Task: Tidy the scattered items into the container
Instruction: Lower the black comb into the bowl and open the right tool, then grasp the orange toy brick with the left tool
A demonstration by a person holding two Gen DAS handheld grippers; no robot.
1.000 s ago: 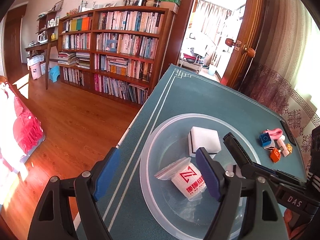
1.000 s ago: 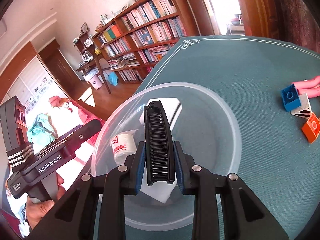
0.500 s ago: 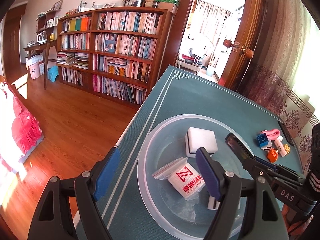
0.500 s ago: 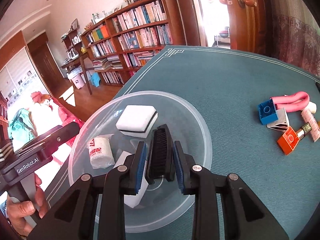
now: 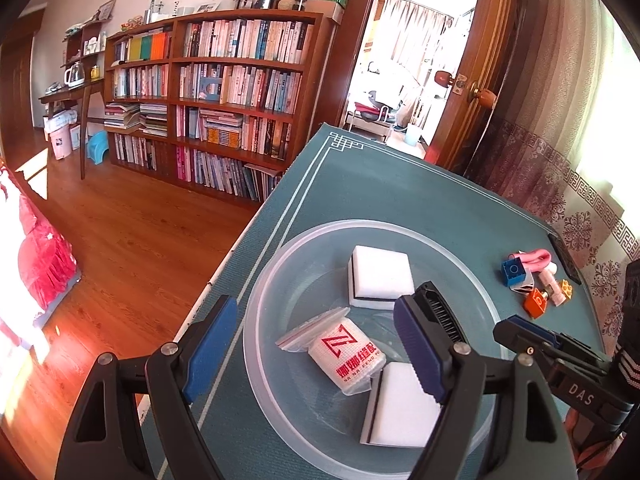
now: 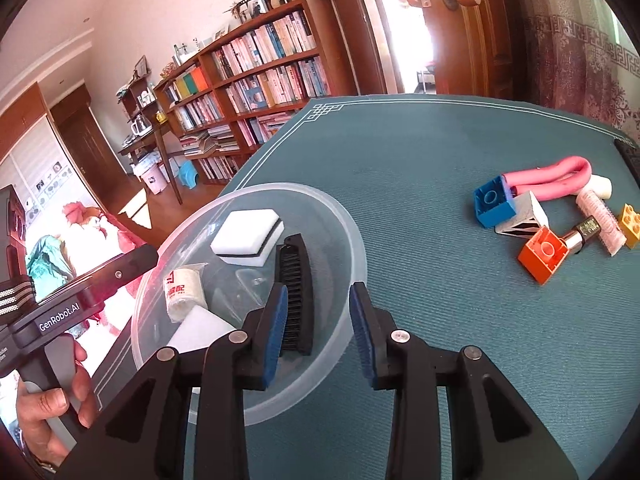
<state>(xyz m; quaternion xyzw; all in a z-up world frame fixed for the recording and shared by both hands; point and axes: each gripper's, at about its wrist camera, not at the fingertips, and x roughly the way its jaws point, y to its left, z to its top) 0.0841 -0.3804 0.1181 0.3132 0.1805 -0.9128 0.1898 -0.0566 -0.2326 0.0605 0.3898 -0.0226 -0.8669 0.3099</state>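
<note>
A clear plastic bowl (image 5: 280, 264) (image 6: 352, 232) sits on the teal table mat. It holds a white sponge (image 5: 380, 276) (image 6: 246, 236), a second white sponge (image 5: 400, 404), a bagged white roll with red print (image 5: 348, 356) (image 6: 182, 292) and a black comb (image 5: 440, 312) (image 6: 294, 292). My right gripper (image 6: 318, 328) is open over the bowl's near right rim, and the comb lies loose just beyond its left finger. My left gripper (image 5: 314, 344) hangs open over the bowl's left side with nothing in it. Loose on the mat to the right lie a blue brick (image 6: 492, 200), an orange brick (image 6: 544, 254), a yellow brick (image 6: 630, 220) and a pink foam tube (image 6: 560, 180).
A grey-white wedge block (image 6: 520, 216), a small dark tube (image 6: 584, 232) and a white roller (image 6: 600, 216) lie among the bricks. The table's left edge (image 5: 240, 248) drops to a wooden floor. A bookshelf (image 5: 224, 92) and an open door stand beyond. A hand (image 6: 48, 404) grips the left tool.
My right gripper has opened and let go of the black comb, which now lies in the bowl. The gripper has drawn back toward the bowl's right rim. The left gripper stays open.
</note>
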